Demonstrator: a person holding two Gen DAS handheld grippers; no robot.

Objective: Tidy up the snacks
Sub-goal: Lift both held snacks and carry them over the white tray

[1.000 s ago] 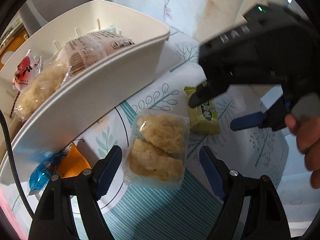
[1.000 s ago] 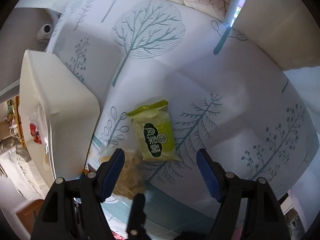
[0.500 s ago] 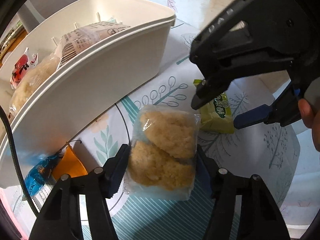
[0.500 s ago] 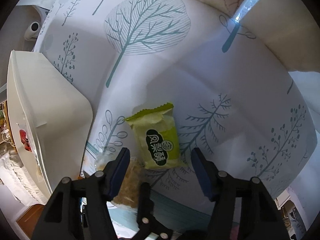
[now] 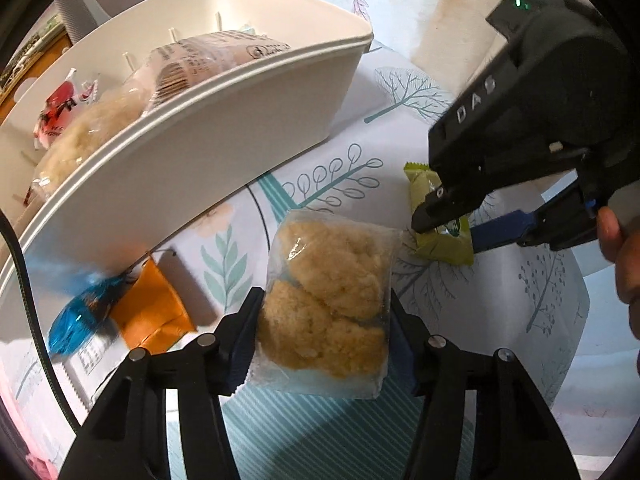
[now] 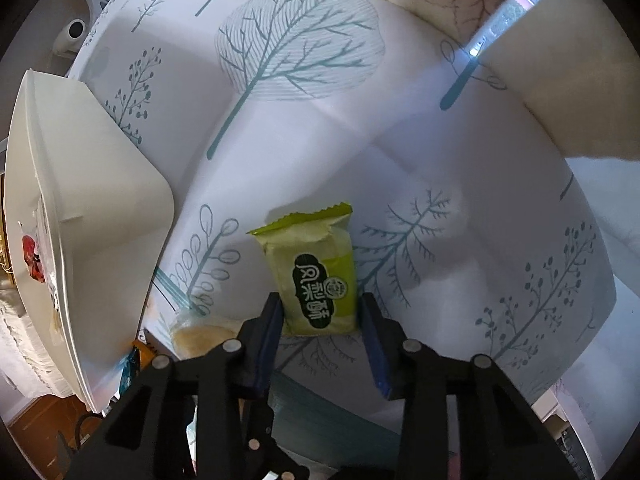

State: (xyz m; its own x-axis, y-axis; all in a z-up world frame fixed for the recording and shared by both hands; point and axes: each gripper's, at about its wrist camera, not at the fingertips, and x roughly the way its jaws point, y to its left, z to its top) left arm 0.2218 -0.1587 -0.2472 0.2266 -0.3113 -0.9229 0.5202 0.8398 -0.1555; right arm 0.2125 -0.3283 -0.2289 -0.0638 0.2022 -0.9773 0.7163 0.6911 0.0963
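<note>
Clear-wrapped crumbly cake (image 5: 326,308) lies on the tree-print desk (image 6: 460,168), beside the white bin (image 5: 224,136), with the left hand-held gripper (image 5: 324,344) closing on it, pads against its sides. Only that view shows the bin's contents, plus a blue candy (image 5: 80,320) and orange packet (image 5: 154,312) by its wall. The right wrist view alone shows the green packet's (image 6: 320,280) printed face, the right hand-held gripper (image 6: 322,344) closing around its near end. A second ago both jaws stood wide, clear of the snacks.
</note>
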